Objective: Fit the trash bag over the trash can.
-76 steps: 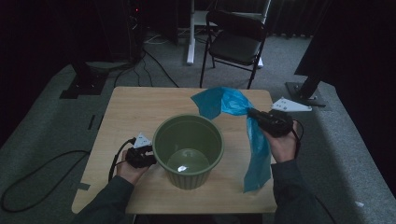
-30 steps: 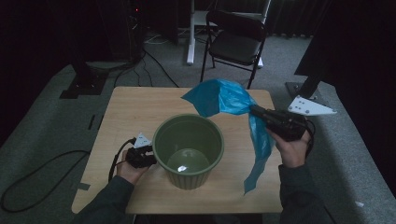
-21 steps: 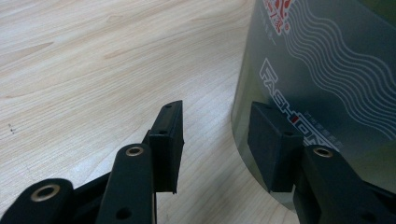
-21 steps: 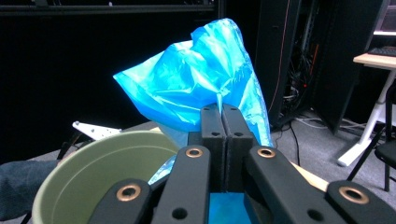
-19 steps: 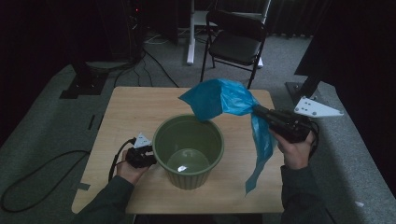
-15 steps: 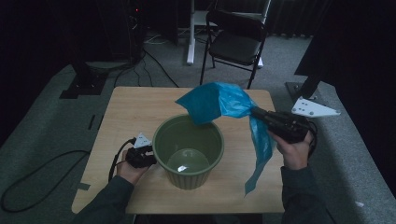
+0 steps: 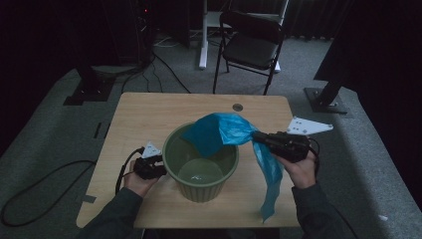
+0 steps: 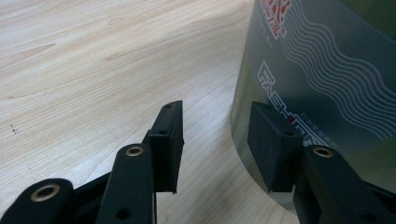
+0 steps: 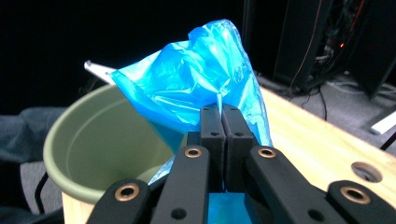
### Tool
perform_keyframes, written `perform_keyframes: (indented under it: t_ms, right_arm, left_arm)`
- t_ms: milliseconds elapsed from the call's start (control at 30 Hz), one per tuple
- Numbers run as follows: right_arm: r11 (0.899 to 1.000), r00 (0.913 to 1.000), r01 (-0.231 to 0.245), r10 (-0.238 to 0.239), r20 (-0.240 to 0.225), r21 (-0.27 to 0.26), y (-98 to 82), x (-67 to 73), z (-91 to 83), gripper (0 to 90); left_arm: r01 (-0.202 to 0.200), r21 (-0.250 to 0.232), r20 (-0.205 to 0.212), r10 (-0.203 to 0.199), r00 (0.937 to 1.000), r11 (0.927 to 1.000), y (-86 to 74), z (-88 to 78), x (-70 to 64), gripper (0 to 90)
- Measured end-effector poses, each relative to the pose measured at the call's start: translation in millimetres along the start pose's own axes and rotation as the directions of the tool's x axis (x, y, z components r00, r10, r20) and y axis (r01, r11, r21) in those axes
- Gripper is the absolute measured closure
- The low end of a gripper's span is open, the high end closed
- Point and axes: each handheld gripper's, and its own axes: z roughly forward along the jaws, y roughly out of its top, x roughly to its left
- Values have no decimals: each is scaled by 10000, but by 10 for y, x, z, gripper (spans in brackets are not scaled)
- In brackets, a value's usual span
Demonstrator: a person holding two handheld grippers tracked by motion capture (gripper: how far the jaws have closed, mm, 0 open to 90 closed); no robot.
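My right claw [image 9: 222, 122] is pinched tight on the crinkled translucent blue plastic bag [image 7: 221, 133], holding its bunched top over the round olive-green plastic bin [image 7: 201, 183] so it can line it. My left claw [image 8: 217, 135], half open, braces the bin's wall on the wooden worktop [image 7: 149, 117].

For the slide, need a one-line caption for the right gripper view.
Right gripper shut on a blue plastic bag, holding it over the rim of the green bin.
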Motion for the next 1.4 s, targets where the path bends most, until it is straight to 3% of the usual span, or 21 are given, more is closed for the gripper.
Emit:
perform_keyframes:
  t_ms: [467, 633, 900, 1000, 1133, 1200, 1267, 1400]
  right_arm:
    - [9933, 9987, 30, 29, -511, 1151, -197, 24, 354, 889]
    - [9858, 9967, 213, -80, -805, 1663, -214, 58, 542, 888]
    - [9830, 9949, 150, 35, -1006, 1828, -230, 29, 634, 886]
    - [9759, 9950, 467, -265, -967, 2132, -198, 39, 664, 885]
    - [9730, 9951, 494, -285, -949, 2254, -194, 31, 677, 885]
    - [9729, 9929, 266, 8, -1186, 2297, -191, 5, 682, 837]
    - [9749, 9929, 274, -8, -1193, 2208, -187, 17, 677, 721]
    - [9824, 9942, 343, -149, -1061, 1836, -159, 52, 594, 588]
  left_arm:
    - [33, 41, 29, -33, 10000, 10000, -6, -41, -22, 565]
    - [-41, 81, -28, 41, 10000, 10000, -6, -52, -65, 569]
    - [188, 87, 11, -188, 9998, 9998, -24, -72, -86, 581]
    - [251, 65, -3, -251, 9997, 9997, -20, -60, -87, 581]
    - [279, 53, -6, -279, 9996, 9996, -16, -53, -87, 580]
    - [290, 55, -5, -290, 9996, 9996, -15, -52, -86, 578]
    - [266, 57, -2, -266, 9996, 9996, -15, -53, -90, 577]
    - [289, 34, 52, -289, 9996, 9996, -15, -66, -81, 570]
